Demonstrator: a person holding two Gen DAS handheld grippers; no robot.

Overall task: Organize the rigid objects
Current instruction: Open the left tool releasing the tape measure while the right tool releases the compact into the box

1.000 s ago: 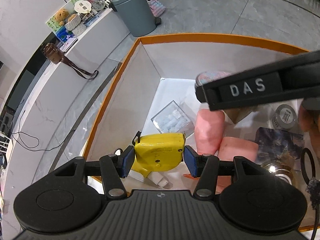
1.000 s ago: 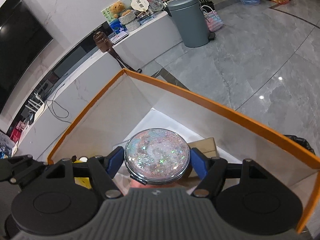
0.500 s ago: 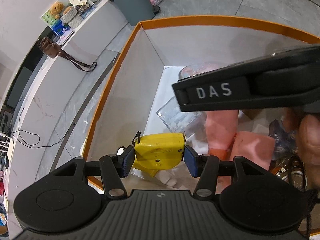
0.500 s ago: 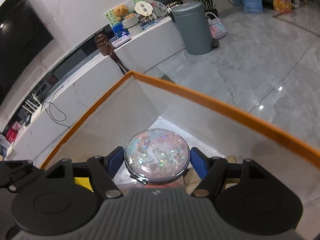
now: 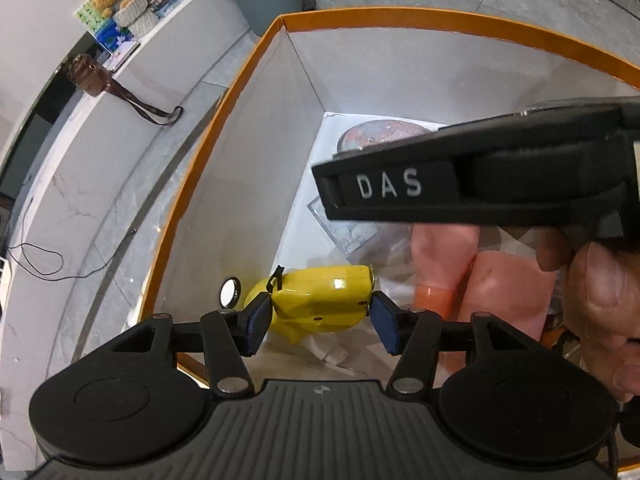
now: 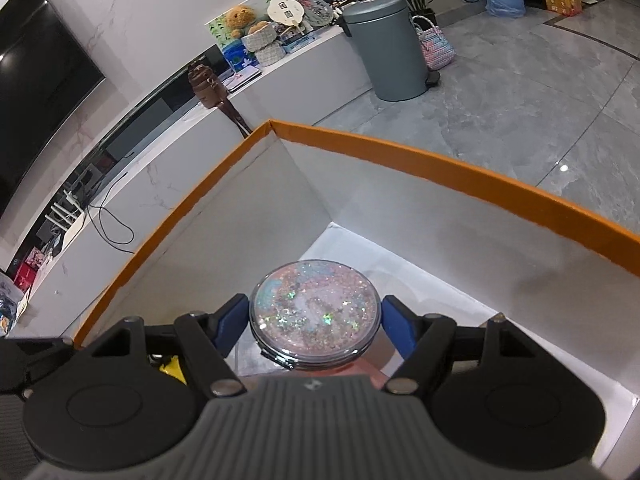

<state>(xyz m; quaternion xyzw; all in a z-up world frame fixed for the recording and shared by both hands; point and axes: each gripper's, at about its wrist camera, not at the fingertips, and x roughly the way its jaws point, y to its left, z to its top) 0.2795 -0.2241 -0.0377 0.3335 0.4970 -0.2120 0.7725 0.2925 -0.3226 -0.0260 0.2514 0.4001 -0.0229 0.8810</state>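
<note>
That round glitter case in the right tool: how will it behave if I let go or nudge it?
The glitter case looks rigid with a glossy clear face, so probably slippery and scratch-prone. The right tool grips only its curved rim, so it may twist. Set down flat in the box, it likely slides rather than rolls.

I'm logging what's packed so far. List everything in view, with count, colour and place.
Orange-rimmed white cardboard box: one, on the grey tile floor.
Yellow plastic device: one, between the left gripper's pads, low in the box.
Round glitter-filled compact: one, pink, held over the box.
Clear plastic case: one, on the box bottom.
Pink plastic bottles: two, inside the box.
Grey pedal bin: one, beside the white counter.
Brown bag: one, on the counter.
Left hand-held gripper: black, blue pads.
Right hand-held gripper: black, blue pads.
</note>
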